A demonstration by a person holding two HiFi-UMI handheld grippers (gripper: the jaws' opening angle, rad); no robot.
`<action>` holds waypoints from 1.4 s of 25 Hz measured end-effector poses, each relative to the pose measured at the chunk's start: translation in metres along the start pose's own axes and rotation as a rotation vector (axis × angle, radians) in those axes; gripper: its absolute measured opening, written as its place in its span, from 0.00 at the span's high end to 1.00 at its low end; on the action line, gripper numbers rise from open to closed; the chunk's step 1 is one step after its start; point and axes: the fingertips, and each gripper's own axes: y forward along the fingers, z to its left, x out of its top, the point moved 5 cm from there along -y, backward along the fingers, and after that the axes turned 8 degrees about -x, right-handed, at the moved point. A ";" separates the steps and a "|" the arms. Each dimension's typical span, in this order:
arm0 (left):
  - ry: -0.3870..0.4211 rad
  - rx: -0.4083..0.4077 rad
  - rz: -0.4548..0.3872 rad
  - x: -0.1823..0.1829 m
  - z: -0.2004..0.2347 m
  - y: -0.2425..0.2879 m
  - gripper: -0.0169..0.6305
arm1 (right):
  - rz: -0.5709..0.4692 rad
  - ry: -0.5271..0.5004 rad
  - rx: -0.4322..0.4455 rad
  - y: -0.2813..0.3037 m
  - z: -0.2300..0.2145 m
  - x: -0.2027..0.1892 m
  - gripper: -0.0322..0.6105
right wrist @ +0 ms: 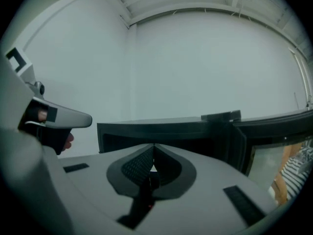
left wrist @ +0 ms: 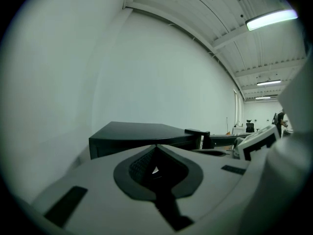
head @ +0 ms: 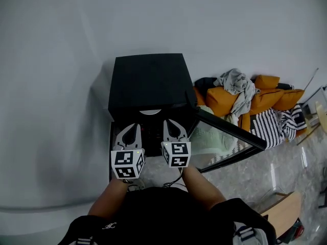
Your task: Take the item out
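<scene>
Our left tongs [head: 135,126] and right tongs [head: 171,122] are pressed together, empty; we should part them before entering the cabinet [head: 148,78] at twelve o'clock.

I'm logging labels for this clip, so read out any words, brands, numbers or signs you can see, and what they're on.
No readable words or numbers in any view.
Cubes on left gripper and right gripper: black-and-white square patterns, no letters.
White mark on the person's black top: too small to read.
Black cabinet: no label visible.
</scene>
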 end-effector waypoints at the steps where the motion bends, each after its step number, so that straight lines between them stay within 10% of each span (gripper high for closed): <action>1: 0.002 -0.013 0.005 -0.001 0.002 0.001 0.96 | 0.005 0.001 -0.017 0.005 0.001 -0.004 0.94; 10: -0.001 -0.064 0.028 -0.010 0.030 0.003 0.96 | 0.072 0.167 -0.080 0.058 0.009 -0.034 0.94; 27: -0.046 0.002 0.071 -0.033 0.069 -0.013 0.96 | 0.308 1.241 -0.115 0.113 -0.007 -0.095 0.83; 35: -0.049 0.011 0.072 -0.036 0.074 -0.013 0.96 | 0.373 1.469 -0.139 0.123 0.002 -0.102 0.80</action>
